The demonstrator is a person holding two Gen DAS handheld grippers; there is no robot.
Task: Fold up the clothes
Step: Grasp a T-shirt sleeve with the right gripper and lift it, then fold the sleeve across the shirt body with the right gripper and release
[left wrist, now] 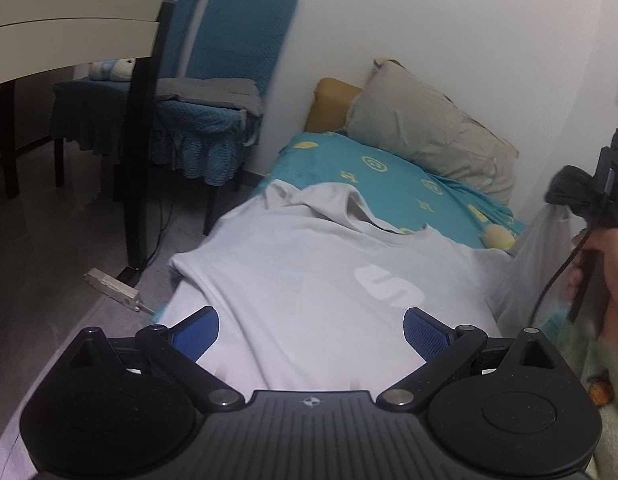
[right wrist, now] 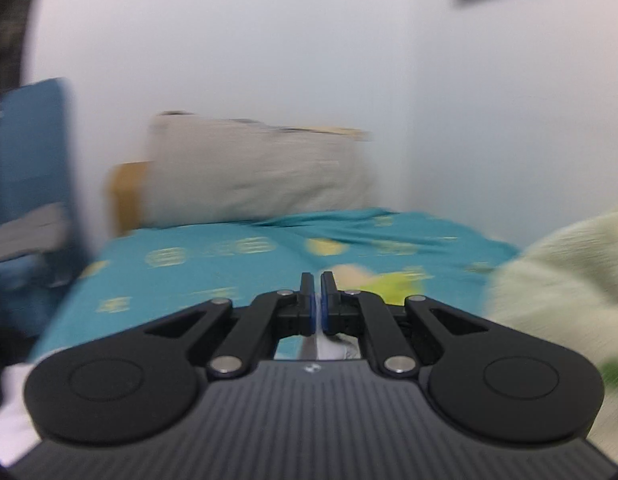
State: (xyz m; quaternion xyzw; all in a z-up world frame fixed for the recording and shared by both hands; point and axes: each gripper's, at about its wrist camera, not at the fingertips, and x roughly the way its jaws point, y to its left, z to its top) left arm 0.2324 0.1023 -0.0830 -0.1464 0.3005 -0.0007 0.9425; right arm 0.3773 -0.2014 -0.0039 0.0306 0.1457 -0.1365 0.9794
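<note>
Pale grey cotton filled the middle of the left wrist view: the T-shirt [left wrist: 309, 280] lay spread across the bed [left wrist: 389, 176], chest print up, its collar rumpled toward twelve o'clock. And the left claw [left wrist: 311, 330] hung right over the near end of it, blue pads [left wrist: 427, 336] set wide apart, nothing between them, no cloth touched. Out at three o'clock a hand [left wrist: 613, 276] held the right claw's black handle, and one edge of the shirt was drawn up off the bed toward it, hanging like a pale sheet.

Over on the right wrist view, blurred as it was, the right claw [right wrist: 317, 300] had its fingers pinched tight on a thin white fold of that T-shirt [right wrist: 325, 346], which trailed down behind the pads toward six o'clock. Beyond the fingertips the teal sheet with yellow patterns ran toward twelve o'clock, where a beige pillow [right wrist: 253, 176] leaned against the white wall [right wrist: 269, 40]. A pale green sleeve [right wrist: 569, 280] crowded in at three o'clock. Back on the left view, two blue-covered chairs [left wrist: 229, 80] stood at eleven o'clock beside the bed, under the edge of a white tabletop [left wrist: 69, 40].
</note>
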